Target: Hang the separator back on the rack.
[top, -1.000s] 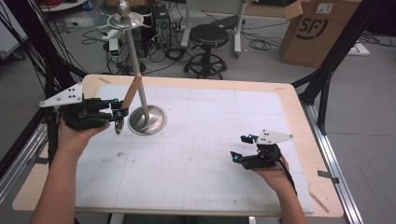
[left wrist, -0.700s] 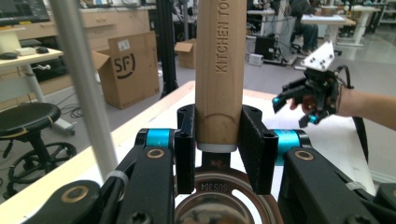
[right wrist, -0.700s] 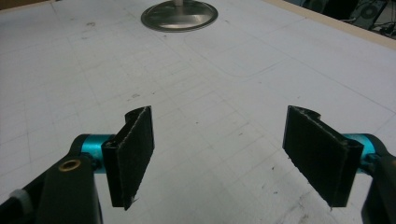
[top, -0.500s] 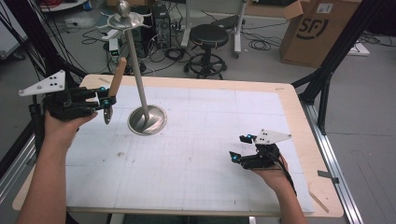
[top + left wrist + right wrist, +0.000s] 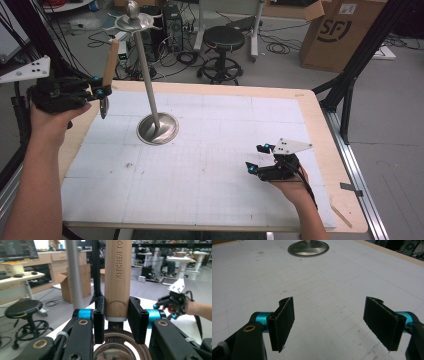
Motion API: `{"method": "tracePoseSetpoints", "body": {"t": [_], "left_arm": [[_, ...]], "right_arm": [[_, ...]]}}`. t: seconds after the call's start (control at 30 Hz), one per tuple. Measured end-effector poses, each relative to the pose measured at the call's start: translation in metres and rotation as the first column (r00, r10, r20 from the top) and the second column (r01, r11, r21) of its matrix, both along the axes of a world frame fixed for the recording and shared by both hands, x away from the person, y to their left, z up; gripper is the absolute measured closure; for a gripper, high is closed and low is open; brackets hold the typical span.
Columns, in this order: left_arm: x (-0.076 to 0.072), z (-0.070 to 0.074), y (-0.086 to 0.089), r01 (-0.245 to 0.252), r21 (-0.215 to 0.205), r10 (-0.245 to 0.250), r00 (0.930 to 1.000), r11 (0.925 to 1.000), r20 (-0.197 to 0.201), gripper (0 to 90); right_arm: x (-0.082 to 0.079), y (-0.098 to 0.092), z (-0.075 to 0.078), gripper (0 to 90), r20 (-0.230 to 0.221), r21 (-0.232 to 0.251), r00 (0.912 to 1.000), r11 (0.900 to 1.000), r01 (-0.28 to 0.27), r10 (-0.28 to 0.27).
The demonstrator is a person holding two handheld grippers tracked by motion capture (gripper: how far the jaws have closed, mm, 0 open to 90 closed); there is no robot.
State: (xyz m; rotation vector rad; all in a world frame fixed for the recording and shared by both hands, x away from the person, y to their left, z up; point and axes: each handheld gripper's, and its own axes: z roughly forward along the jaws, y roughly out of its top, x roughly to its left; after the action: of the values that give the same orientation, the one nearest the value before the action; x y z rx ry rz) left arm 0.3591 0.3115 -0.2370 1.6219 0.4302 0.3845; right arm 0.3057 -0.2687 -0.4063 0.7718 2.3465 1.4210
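Gripping a wooden-handled utensil (image 5: 109,64) past the table's left edge (image 5: 75,140), left claw (image 5: 100,92); right claw (image 5: 256,159) gapes empty over open mat.

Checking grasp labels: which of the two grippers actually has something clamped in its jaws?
The left gripper: its jaws pinch the wooden handle of a kitchen tool. The right gripper stands open above the white mat, nothing between its pads.

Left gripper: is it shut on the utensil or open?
Shut. The left gripper has both pads pressed against the utensil's wooden handle, holding it upright beside the metal stand.
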Motion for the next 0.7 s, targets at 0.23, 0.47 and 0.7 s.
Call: {"method": "tracePoseSetpoints", "body": {"t": [0.23, 0.47, 0.7], "left_arm": [[0.004, 0.014, 0.009, -0.049, -0.009, 0.049, 0.9988, 0.9988, -0.004, 68.9], [0.005, 0.021, 0.016, -0.093, -0.010, 0.093, 0.9956, 0.9956, -0.007, 68.9], [0.011, 0.019, 0.022, -0.132, -0.032, 0.131, 0.9911, 0.9908, -0.023, 68.9]], "right_arm": [[0.000, 0.001, 0.000, 24.2, -0.001, -0.001, 1.0000, 1.000, -0.003, 0.003], [0.001, 0.001, 0.000, 24.2, 0.001, 0.003, 1.0000, 1.000, -0.006, 0.006], [0.000, 0.001, 0.000, 24.2, -0.001, 0.006, 1.0000, 1.000, -0.006, 0.006]]}}
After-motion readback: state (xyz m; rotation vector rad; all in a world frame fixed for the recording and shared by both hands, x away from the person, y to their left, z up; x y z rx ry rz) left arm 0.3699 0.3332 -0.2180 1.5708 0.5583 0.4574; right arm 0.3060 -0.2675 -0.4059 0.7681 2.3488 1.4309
